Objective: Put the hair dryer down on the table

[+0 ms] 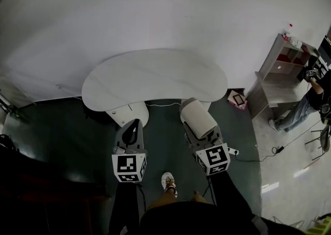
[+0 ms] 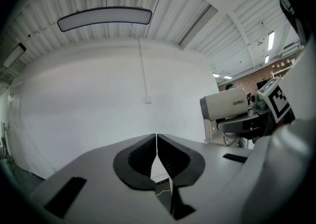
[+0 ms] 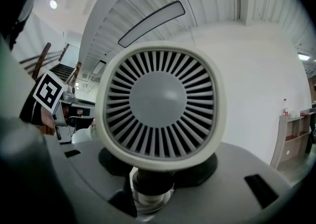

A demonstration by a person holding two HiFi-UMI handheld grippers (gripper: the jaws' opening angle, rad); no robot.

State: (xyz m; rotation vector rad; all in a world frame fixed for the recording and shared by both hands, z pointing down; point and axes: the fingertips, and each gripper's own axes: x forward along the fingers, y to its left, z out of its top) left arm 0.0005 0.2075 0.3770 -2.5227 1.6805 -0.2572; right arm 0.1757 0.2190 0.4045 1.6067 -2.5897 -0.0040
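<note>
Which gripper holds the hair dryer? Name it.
The right gripper: its jaws clamp the handle of the hair dryer. The left gripper has its jaws together, empty.

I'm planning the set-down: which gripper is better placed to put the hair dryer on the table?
Right. The right gripper grips the hair dryer by its handle, close to the white table's near edge. The left gripper has its jaws together, empty.
</note>
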